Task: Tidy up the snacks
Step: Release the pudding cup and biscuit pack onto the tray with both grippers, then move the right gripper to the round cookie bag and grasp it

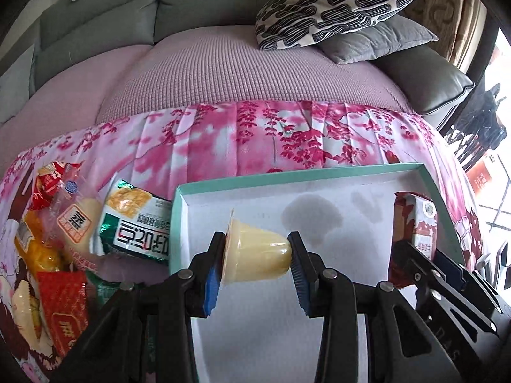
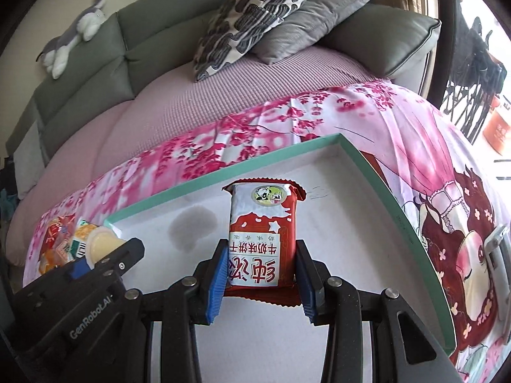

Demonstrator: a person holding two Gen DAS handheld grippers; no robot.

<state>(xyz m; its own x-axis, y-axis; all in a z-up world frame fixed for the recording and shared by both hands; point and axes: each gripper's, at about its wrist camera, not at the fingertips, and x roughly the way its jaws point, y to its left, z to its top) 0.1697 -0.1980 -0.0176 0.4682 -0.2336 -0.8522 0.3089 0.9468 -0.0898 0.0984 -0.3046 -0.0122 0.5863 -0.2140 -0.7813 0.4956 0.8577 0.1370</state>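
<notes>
Both grippers are built from matte black linkage bars joined by round silver pivot pins. On the left gripper (image 1: 258, 257), each finger is tipped with a black ribbed pad backed by a blue insert (image 1: 213, 284). The right gripper (image 2: 262, 274) is made the same way, with saw-toothed blue pads (image 2: 218, 282) set along the inner faces of its black fingers. Small screws are seen on the side plates. White "GenRoboLAI" lettering (image 2: 91, 317) is printed on the left gripper's black body.

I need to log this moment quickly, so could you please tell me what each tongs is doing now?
Left tongs: closed on the yellow jelly cup.
Right tongs: closed on the red-and-white biscuit packet.
</notes>
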